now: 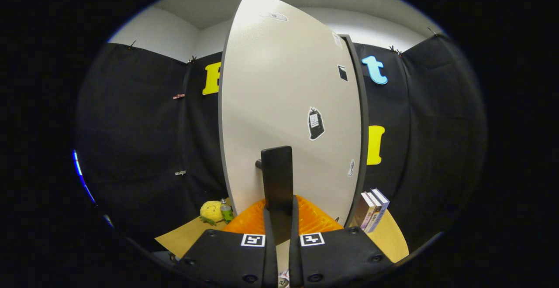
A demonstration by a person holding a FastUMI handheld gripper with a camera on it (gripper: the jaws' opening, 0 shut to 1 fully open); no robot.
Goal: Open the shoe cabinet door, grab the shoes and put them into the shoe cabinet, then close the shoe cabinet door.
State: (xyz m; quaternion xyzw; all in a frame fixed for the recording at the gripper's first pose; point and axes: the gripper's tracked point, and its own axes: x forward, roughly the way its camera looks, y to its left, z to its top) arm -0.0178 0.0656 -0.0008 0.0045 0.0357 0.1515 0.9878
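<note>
we have the hand-held gripper pinching the stiff door handle; the light cabinet door should swing easily.

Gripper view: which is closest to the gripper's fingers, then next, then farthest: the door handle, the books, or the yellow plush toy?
1. Door handle: between the fingers of the gripper, which look shut on it.
2. Books: standing to the right, beside the cabinet door's edge.
3. Yellow plush toy: off to the left by a small bottle, against the wall.
Books and toy are nearly too close to call.
</note>
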